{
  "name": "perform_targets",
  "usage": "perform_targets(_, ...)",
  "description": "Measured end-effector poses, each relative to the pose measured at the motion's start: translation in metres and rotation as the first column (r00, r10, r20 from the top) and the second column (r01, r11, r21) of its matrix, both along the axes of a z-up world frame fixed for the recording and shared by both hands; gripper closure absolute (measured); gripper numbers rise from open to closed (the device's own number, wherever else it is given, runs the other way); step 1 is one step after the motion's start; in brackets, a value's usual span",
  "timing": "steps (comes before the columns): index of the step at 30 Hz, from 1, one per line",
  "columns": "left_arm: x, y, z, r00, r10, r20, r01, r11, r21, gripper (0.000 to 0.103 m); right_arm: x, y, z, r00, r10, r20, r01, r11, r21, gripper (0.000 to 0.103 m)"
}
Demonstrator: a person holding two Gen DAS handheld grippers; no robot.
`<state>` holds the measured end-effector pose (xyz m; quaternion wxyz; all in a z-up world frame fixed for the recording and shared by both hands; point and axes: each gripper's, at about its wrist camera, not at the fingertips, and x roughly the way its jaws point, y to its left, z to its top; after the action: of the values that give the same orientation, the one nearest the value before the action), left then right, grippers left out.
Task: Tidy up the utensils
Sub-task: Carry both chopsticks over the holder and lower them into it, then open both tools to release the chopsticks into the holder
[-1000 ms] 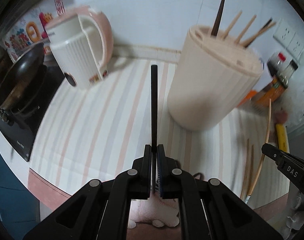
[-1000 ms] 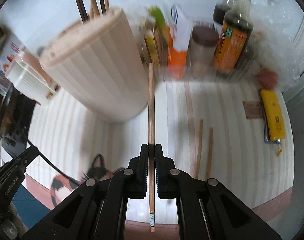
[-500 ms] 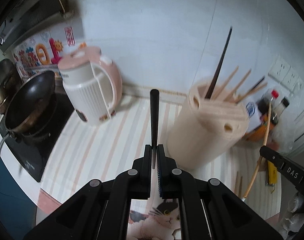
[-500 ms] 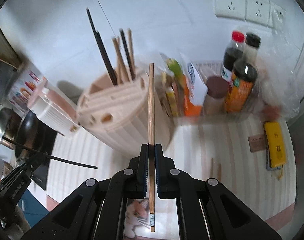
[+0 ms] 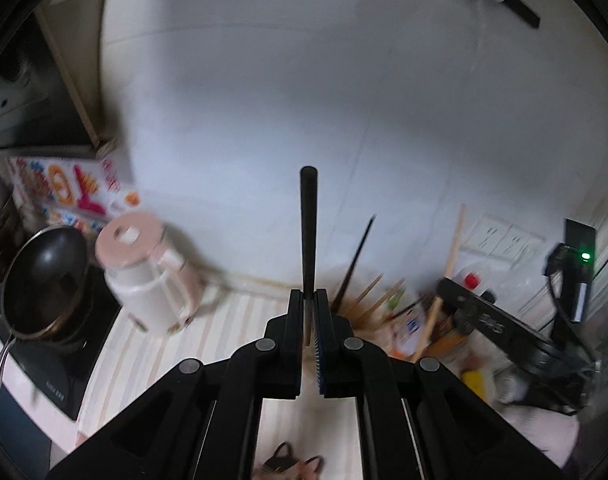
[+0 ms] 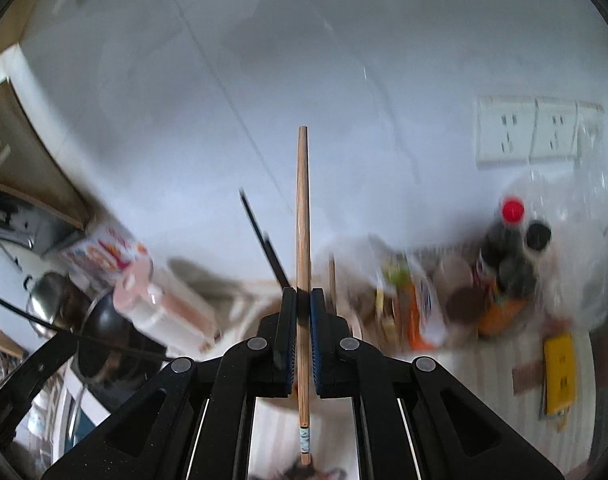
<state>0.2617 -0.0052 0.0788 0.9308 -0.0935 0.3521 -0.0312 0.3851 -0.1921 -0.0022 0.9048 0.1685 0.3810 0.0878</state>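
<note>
The left tongs (image 5: 309, 312) are clamping a black chopstick (image 5: 308, 232) and the right tongs (image 6: 303, 320) a wooden chopstick (image 6: 303, 248), both held high above the table (image 5: 224, 320); next, probably, each tip needs lowering into the holder (image 5: 368, 300) near the table's back edge.

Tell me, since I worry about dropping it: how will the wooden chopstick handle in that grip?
Wooden chopstick looks stiff: it stands straight. Probably light. Pinched only by the right hand-held gripper, it might pivot or slip.
</note>
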Motion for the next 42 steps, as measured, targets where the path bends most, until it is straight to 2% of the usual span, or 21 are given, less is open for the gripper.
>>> perform_targets(3, 0.019, -0.007, 0.007, 1.000, -0.015, 0.006, 0.015, 1.000, -0.006, 0.101, 0.021, -0.003, 0.016, 0.998, -0.032, 0.058, 0.031, 0.999, 0.012, 0.096)
perform_targets(7, 0.051, -0.015, -0.004, 0.999, -0.027, -0.039, 0.026, 1.000, -0.005, 0.101, 0.045, -0.003, 0.022, 0.990, -0.071, 0.123, 0.068, 0.997, 0.024, 0.097)
perform_targets(14, 0.089, -0.017, -0.048, 0.986, -0.034, -0.164, 0.030, 0.999, -0.028, 0.100, 0.074, 0.011, -0.007, 0.976, -0.102, 0.192, 0.103, 0.995, 0.005, 0.097)
perform_targets(19, 0.102, -0.017, -0.071, 0.975, -0.037, -0.220, 0.030, 0.999, -0.035, 0.100, 0.089, 0.020, -0.036, 0.980, -0.076, 0.186, 0.084, 0.996, -0.033, 0.096)
perform_targets(23, 0.103, -0.020, -0.079, 0.966, -0.049, -0.255, 0.040, 0.998, -0.042, 0.098, 0.087, 0.027, -0.048, 0.986, -0.018, 0.165, 0.031, 0.997, -0.075, 0.096)
perform_targets(27, 0.094, -0.026, -0.066, 0.971, -0.017, -0.238, 0.026, 0.999, 0.035, 0.094, 0.082, 0.022, -0.046, 0.995, 0.001, 0.104, 0.009, 0.996, -0.089, 0.093)
perform_targets(28, 0.090, -0.025, -0.062, 0.974, -0.009, -0.226, 0.019, 0.999, 0.046, 0.088, 0.079, 0.020, -0.044, 0.995, 0.002, 0.096, 0.006, 0.997, -0.083, 0.090)
perform_targets(29, 0.088, -0.024, -0.058, 0.976, -0.001, -0.218, 0.013, 0.999, 0.052, 0.080, 0.075, 0.017, -0.041, 0.996, 0.004, 0.091, 0.003, 0.997, -0.076, 0.079)
perform_targets(30, 0.084, -0.022, -0.054, 0.979, 0.008, -0.204, 0.004, 0.998, 0.059, 0.055, 0.069, 0.013, -0.036, 0.996, -0.004, 0.087, 0.010, 0.997, -0.074, 0.070)
perform_targets(31, 0.081, -0.019, -0.051, 0.981, 0.022, -0.191, -0.010, 0.998, 0.065, 0.031, 0.065, 0.007, -0.034, 0.996, -0.013, 0.084, 0.019, 0.997, -0.071, 0.069)
perform_targets(32, 0.075, -0.016, -0.047, 0.985, 0.044, -0.169, -0.032, 0.997, 0.071, 0.027, 0.058, 0.002, -0.030, 0.997, -0.026, 0.073, 0.031, 0.997, -0.067, 0.067)
perform_targets(34, 0.066, -0.008, -0.044, 0.988, 0.064, -0.139, -0.054, 0.995, 0.078, 0.025, 0.045, -0.009, -0.025, 0.997, -0.055, 0.054, 0.058, 0.996, -0.063, 0.062)
perform_targets(35, 0.060, -0.005, -0.045, 0.988, 0.077, -0.134, -0.066, 0.994, 0.089, 0.022, 0.038, -0.014, -0.024, 0.996, -0.075, 0.042, 0.078, 0.994, -0.074, 0.056)
perform_targets(37, 0.050, -0.001, -0.050, 0.987, 0.099, -0.129, -0.084, 0.990, 0.113, 0.003, 0.021, -0.025, -0.023, 0.993, -0.110, 0.029, 0.112, 0.991, -0.077, 0.047)
perform_targets(39, 0.041, -0.001, -0.057, 0.986, 0.110, -0.123, -0.094, 0.987, 0.130, 0.000, 0.004, -0.034, -0.027, 0.989, -0.146, 0.010, 0.147, 0.985, -0.087, 0.036)
perform_targets(42, 0.032, 0.001, -0.077, 0.980, 0.126, -0.152, -0.103, 0.983, 0.152, 0.000, -0.021, -0.046, -0.040, 0.982, -0.185, -0.024, 0.183, 0.980, -0.079, 0.027)
